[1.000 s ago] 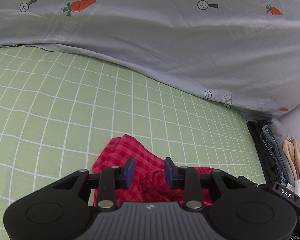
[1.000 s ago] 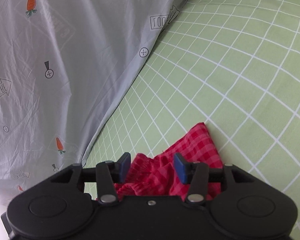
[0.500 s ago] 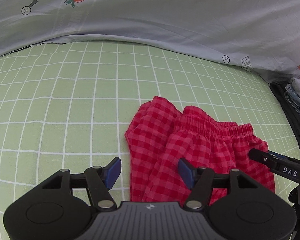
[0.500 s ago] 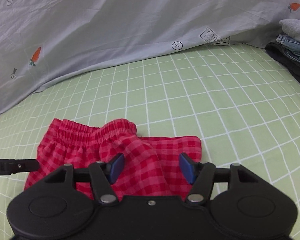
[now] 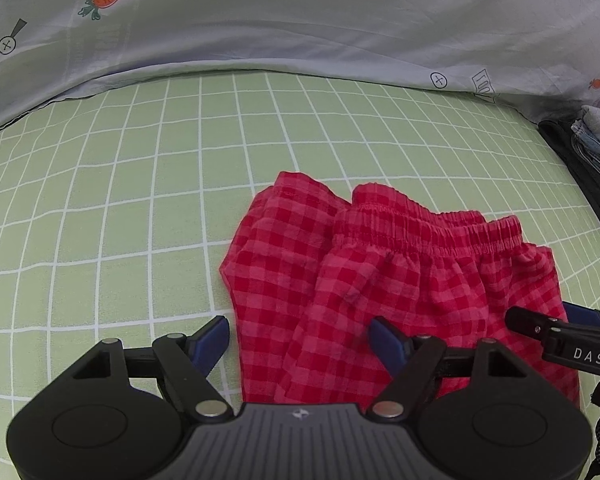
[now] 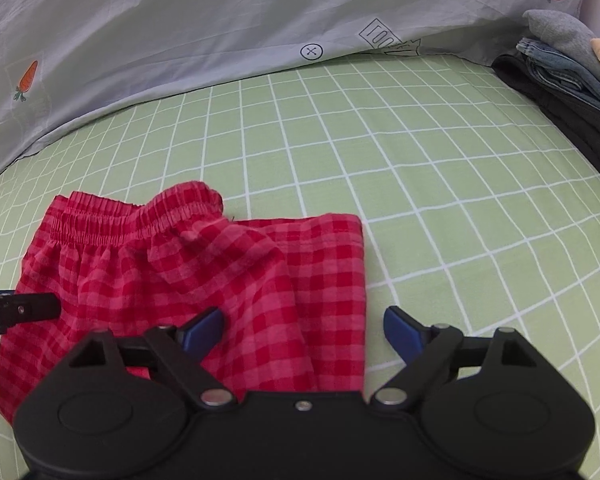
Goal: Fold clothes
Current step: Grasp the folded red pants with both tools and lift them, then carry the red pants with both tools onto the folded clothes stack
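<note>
Shorts in red check lie folded on the green grid sheet of the bed, elastic waistband on the far side from both cameras, one leg panel laid over the other so the cloth makes a rough rectangle with a soft ridge down its middle. In the right wrist view the same shorts sit to the left of centre, the hem corner reaching toward the bare sheet.

The left gripper is spread wide above the near edge of the shorts; its blue pads hold nothing, one over the sheet just off the cloth's left edge, the other over the check fabric. The right gripper is likewise spread wide and grips nothing, its left pad over the cloth and its right pad over the sheet just beyond the right edge. Whether either pad touches the fabric, I cannot tell.

A grey duvet printed with carrots lies bunched along the far side of the bed. A pile of folded clothes, grey and denim on top of black, rests at the right edge of the mattress, well apart from the shorts.
</note>
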`<state>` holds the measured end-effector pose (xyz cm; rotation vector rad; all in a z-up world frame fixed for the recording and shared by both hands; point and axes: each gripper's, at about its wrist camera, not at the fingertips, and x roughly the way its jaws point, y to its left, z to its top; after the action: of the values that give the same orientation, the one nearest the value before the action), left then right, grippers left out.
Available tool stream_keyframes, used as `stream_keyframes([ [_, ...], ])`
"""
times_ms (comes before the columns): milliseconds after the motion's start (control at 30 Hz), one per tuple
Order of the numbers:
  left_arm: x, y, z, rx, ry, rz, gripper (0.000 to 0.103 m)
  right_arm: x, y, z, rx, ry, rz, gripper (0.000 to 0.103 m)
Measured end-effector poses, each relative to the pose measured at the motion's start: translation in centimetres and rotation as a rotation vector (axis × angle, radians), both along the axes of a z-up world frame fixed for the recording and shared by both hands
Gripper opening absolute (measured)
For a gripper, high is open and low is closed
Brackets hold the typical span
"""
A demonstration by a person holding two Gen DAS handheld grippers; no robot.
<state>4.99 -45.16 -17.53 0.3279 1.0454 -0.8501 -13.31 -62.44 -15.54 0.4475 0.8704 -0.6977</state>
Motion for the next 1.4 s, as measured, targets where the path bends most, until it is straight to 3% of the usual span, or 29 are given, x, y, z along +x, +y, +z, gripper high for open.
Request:
stream_keyframes([
  [100, -0.4, -0.3, -0.1, 0.000, -0.012, -0.008, 0.077, 0.2, 0.3, 0.1, -0.014, -0.008, 0.045, 0.080],
  [167, -0.7, -0.5, 0.0, 0.003, -0.026, -0.007, 0.069, 0.5, 0.7, 0.3, -0.030, -0.012, 0.085, 0.062],
  [200, -0.9, -0.6, 0.1, 0.005, -0.033, -0.006, 0.053, 0.7, 0.9, 0.4, -0.037, -0.011, 0.108, 0.056],
  [233, -1.1, -0.7, 0.2, 0.004, -0.038, -0.008, 0.027, 0.9, 1.1, 0.5, -0.037, -0.015, 0.127, 0.037],
  [267, -1.4, -0.8, 0.4, -0.003, -0.038, -0.018, 0.009, 1.0, 1.3, 0.6, -0.029, -0.024, 0.145, 0.014],
  [333, -1.9, -0.9, 0.9, -0.016, -0.037, -0.036, 0.006, 1.3, 1.8, 0.8, -0.020, -0.037, 0.176, 0.006],
  [433, -3.6, -1.0, 2.5, -0.019, -0.086, -0.050, 0.006, 0.9, 2.6, 1.9, -0.044, -0.069, 0.200, 0.004],
  [633, -7.5, -0.3, 6.7, -0.084, -0.097, -0.082, 0.006, -2.6, 4.1, 6.0, -0.062, -0.153, 0.166, 0.004],
  [800, -11.4, -0.2, 9.1, -0.123, -0.157, -0.231, 0.006, -6.4, 5.8, 8.2, -0.124, -0.161, 0.091, 0.004],
  [967, -14.4, -1.2, 10.4, -0.193, -0.090, -0.356, 0.006, -11.1, 6.8, 9.3, -0.185, -0.095, -0.028, 0.004],
  [1133, -18.9, -4.4, 11.6, -0.238, -0.047, -0.497, 0.006, -17.2, 6.9, 10.9, -0.245, -0.039, -0.179, 0.004],
  [1400, -27.5, -12.3, 14.3, -0.330, -0.053, -0.606, 0.006, -27.4, 2.1, 13.4, -0.318, -0.079, -0.349, 0.004],
])
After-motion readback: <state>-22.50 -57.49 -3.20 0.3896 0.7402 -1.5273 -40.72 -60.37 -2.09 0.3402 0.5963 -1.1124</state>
